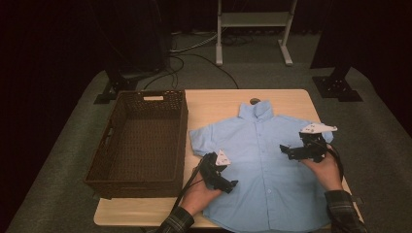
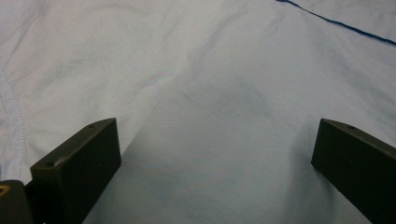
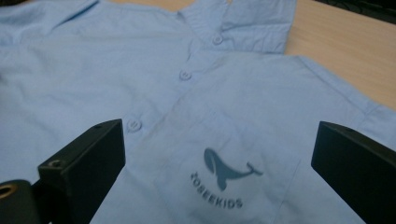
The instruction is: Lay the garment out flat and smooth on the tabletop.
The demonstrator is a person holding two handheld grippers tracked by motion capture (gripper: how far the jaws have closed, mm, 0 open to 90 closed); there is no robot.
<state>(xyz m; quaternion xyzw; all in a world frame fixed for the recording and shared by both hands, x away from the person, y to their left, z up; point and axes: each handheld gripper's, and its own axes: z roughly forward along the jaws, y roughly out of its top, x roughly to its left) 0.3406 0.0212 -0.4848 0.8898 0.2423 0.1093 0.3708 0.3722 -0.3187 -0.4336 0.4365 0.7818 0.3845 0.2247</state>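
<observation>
Light-blue child's shirt (image 1: 265, 160) flat on desk (image 1: 214, 104), buttoned front up, beside wicker basket (image 1: 138, 141). Left tongs (image 1: 224, 183), right tongs (image 1: 290, 151) both released, poised over cloth. Likely folding start; next, pinch sleeve edges.

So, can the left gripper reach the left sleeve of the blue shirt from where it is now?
Probably yes. The left gripper is over the shirt with its jaws wide open, and the sleeve lies flat beside it on the table. The basket stands apart and nothing blocks the way.
</observation>
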